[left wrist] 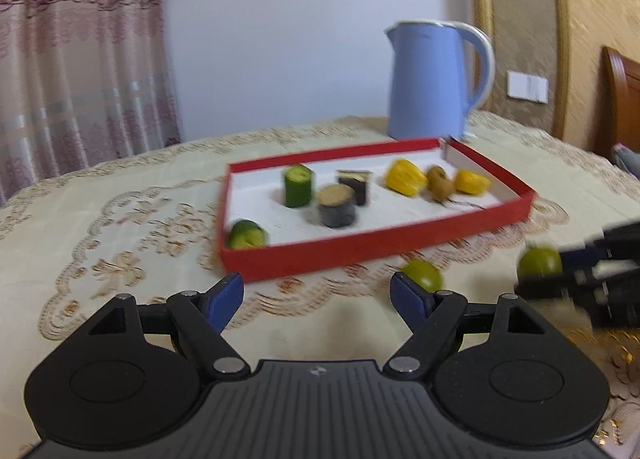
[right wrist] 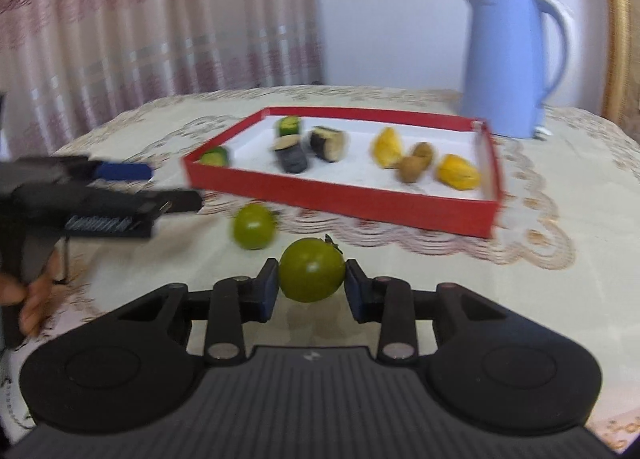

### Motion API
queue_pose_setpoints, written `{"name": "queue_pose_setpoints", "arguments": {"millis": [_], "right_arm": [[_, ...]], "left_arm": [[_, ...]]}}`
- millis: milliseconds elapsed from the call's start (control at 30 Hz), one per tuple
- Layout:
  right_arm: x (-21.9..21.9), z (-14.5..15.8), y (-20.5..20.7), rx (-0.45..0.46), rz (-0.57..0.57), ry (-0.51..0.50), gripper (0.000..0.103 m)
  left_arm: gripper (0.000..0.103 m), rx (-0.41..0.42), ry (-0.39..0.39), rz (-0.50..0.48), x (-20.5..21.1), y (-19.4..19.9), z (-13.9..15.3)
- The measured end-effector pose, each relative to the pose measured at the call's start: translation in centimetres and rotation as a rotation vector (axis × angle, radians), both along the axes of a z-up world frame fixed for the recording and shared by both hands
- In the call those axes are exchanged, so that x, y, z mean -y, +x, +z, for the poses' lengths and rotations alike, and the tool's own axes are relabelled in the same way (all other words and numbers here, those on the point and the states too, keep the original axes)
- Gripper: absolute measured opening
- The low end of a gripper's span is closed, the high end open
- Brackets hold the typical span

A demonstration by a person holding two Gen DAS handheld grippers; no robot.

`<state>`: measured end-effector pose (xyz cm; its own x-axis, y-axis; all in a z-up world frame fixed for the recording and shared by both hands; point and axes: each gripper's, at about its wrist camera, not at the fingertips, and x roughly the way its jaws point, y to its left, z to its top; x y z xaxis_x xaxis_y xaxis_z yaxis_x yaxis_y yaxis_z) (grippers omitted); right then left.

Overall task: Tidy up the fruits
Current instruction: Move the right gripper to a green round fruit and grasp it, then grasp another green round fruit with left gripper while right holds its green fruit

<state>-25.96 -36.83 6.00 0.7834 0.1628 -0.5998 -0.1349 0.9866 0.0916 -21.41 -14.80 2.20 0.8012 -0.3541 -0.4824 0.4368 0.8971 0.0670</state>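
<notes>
In the right wrist view my right gripper [right wrist: 311, 288] is shut on a round green fruit [right wrist: 312, 269], held just above the tablecloth. A second green fruit [right wrist: 254, 226] lies on the cloth to its left, in front of the red tray [right wrist: 340, 208]. The left wrist view has that loose fruit [left wrist: 424, 274] beside the right fingertip of my left gripper [left wrist: 318, 295], which is open with nothing between its fingers. The held fruit [left wrist: 540, 261] and the right gripper [left wrist: 560, 277] are at the right edge. The tray [left wrist: 360, 248] holds cucumber, eggplant, yellow and brown pieces.
A blue kettle [left wrist: 432, 79] stands behind the tray's far right corner, also visible from the right wrist as the kettle [right wrist: 508, 59]. A hand [right wrist: 36, 299] holds the left gripper [right wrist: 176, 185] at the left. An embroidered cloth covers the table; a curtain hangs behind.
</notes>
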Motion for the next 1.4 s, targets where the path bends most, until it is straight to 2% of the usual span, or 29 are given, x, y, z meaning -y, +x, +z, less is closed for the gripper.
{"name": "queue_pose_setpoints", "arguments": {"millis": [233, 367, 567, 633, 700, 733, 933, 967, 1267, 1400], "right_arm": [[3.8, 0.0, 0.1, 0.032, -0.070, 0.018, 0.033], [5.0, -0.6, 0.1, 0.029, -0.081, 0.047, 0.033], [5.9, -1.3, 0.3, 0.018, -0.063, 0.116, 0.033], [6.0, -1.3, 0.3, 0.018, -0.056, 0.129, 0.033], [6.2, -1.4, 0.3, 0.017, -0.055, 0.145, 0.033], [6.3, -1.4, 0.3, 0.018, -0.054, 0.151, 0.033], [6.2, -1.4, 0.3, 0.020, -0.043, 0.152, 0.033], [6.2, -1.4, 0.2, 0.020, -0.044, 0.152, 0.033], [6.2, -1.5, 0.3, 0.020, -0.046, 0.143, 0.033], [6.1, -1.5, 0.4, 0.015, -0.045, 0.140, 0.033]], "left_arm": [[0.080, -0.063, 0.047, -0.088, 4.2, -0.1, -0.4], [0.080, -0.083, 0.060, -0.089, 5.8, 0.3, -0.9], [0.080, -0.115, 0.037, -0.057, 6.2, 1.5, -1.2], [0.074, -0.122, 0.046, -0.052, 6.4, 1.8, -1.3], [0.062, -0.132, 0.058, -0.054, 6.6, 2.0, -1.4], [0.051, -0.138, 0.062, -0.052, 6.7, 2.1, -1.5], [0.039, -0.140, 0.061, -0.049, 6.7, 2.2, -1.5], [0.033, -0.140, 0.060, -0.051, 6.7, 2.1, -1.5], [0.033, -0.137, 0.047, -0.060, 6.2, 1.7, -1.1], [0.033, -0.088, 0.040, -0.059, 5.7, 2.1, 0.6]]}}
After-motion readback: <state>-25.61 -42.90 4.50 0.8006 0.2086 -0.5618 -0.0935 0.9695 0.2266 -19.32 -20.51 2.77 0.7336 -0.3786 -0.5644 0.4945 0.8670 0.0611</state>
